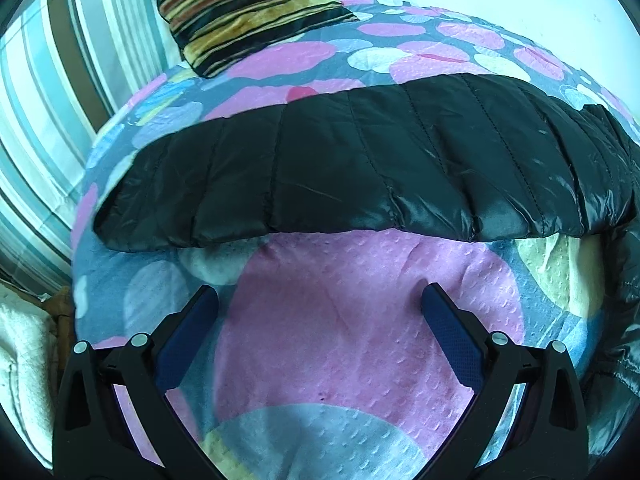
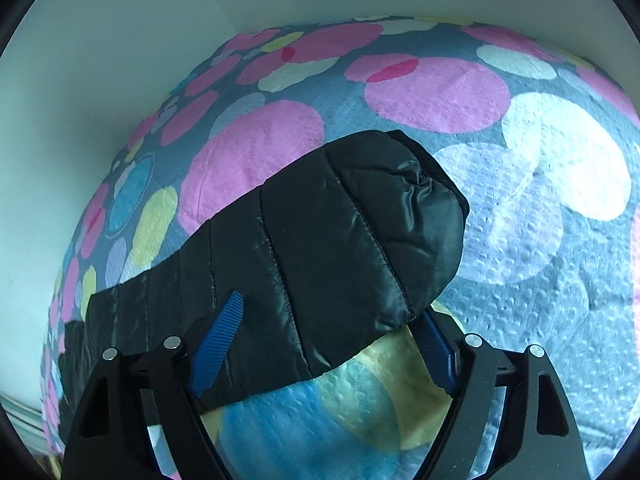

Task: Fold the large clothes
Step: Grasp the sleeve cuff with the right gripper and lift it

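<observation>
No readable label shows (perhaps hidden) on the black jacket [image 2: 320,240].

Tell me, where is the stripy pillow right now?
In the left wrist view the striped pillow lies at the top left, on the spotted bedspread, beyond the black puffer jacket.

The left gripper [image 1: 320,300] points steeply downward with its two black fingers spread wide, blue pads [image 1: 452,336] facing each other across an open gap. Nothing lies between them, and the tips hang just short of the near edge of the black quilted jacket sleeve [image 1: 340,172].

The right gripper [image 2: 332,316] also tilts steeply down, jaws wide apart. The sleeve end [image 2: 320,256] lies between its fingers: the left blue pad [image 2: 218,344] sits on top of the fabric, the right one is partly hidden under the sleeve's edge. The pads do not visibly pinch it.
</observation>
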